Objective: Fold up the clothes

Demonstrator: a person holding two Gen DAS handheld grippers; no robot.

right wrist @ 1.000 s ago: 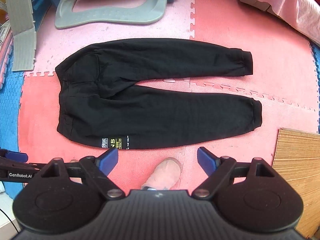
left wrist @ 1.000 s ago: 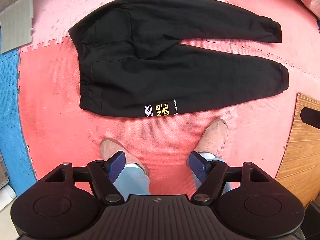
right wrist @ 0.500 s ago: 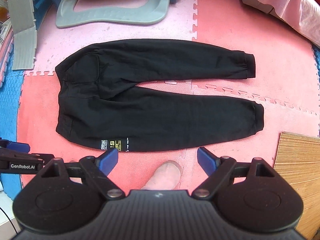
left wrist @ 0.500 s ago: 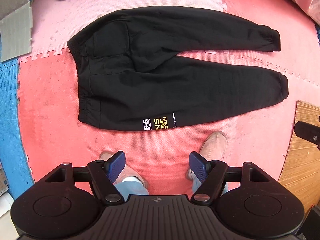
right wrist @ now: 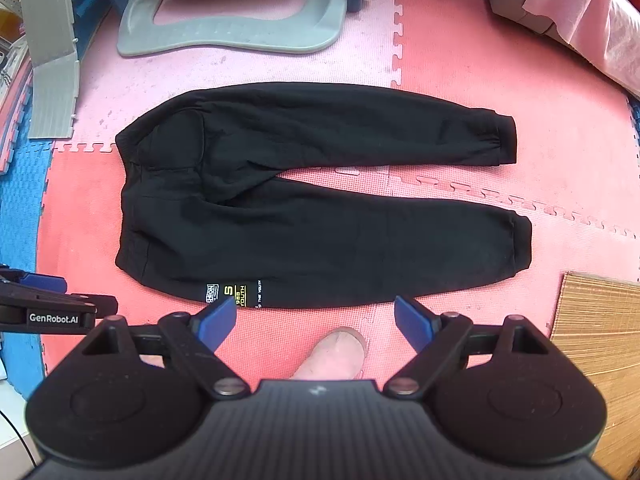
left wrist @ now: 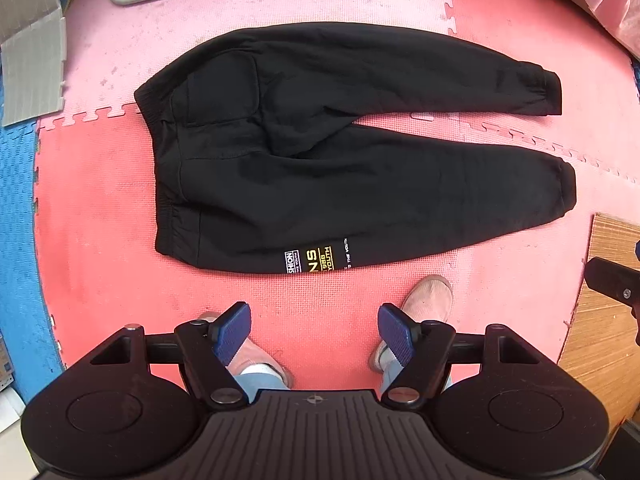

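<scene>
A pair of black sweatpants lies flat on the red and pink foam mat, waistband to the left, both cuffed legs stretched right. A small yellow and white print sits on the near leg's lower edge. My left gripper hangs high above the mat, pointing down, open, with nothing between its blue pads. My right gripper is likewise open and empty, high above the pants' near edge. Part of the left gripper shows at the left edge of the right wrist view.
A person's two pink shoes stand on the mat just below the pants. A grey plastic frame lies beyond the pants. A grey ridged board lies far left, a bamboo mat at right, pink cloth top right.
The pants have slid lower in the left wrist view, and the shoes too, as my left gripper tilted a little. The right wrist view is almost the same.
</scene>
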